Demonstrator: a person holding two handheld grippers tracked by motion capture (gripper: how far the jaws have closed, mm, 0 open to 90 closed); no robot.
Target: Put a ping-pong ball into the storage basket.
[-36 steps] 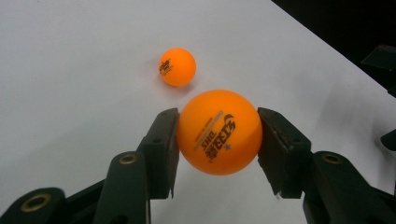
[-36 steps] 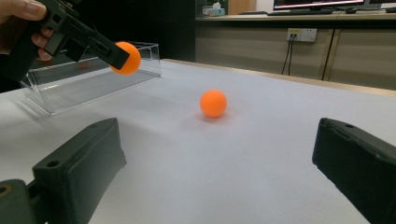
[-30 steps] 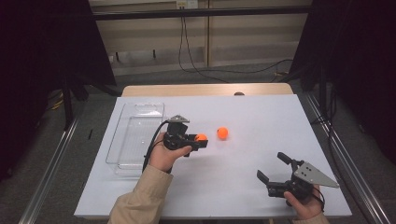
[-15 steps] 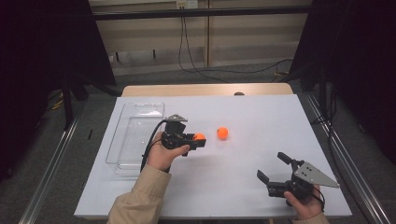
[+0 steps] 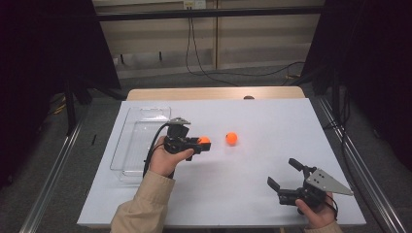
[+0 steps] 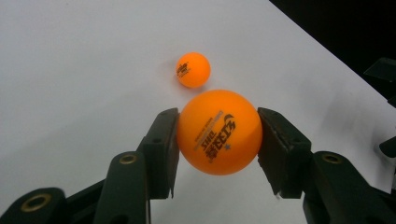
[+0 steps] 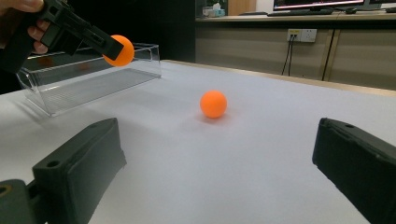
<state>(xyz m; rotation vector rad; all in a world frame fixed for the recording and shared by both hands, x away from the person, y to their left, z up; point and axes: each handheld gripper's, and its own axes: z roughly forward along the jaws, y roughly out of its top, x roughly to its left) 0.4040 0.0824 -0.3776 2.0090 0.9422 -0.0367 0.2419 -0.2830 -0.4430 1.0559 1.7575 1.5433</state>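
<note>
My left gripper [image 5: 203,144] is shut on an orange ping-pong ball [image 5: 203,141] and holds it above the white table, just right of a clear plastic tray [image 5: 140,127]. In the left gripper view that held ball [image 6: 218,131] sits squeezed between the two black jaws. A second orange ball [image 5: 231,138] [image 6: 193,69] [image 7: 213,103] lies loose on the table a little to the right of the held one. My right gripper [image 5: 284,176] rests open near the front right of the table, nothing between its jaws. The right gripper view shows the held ball [image 7: 119,50] in front of the tray [image 7: 74,81].
The white sheet [image 5: 262,116] covers the table, with a wooden strip [image 5: 214,93] showing at the far edge. Metal rails [image 5: 53,170] run along both sides. Cables [image 5: 204,58] hang on the wall behind.
The left gripper with its ball has drifted slightly toward the tray side and lifted a little. The loose ball and the right gripper have not moved.
</note>
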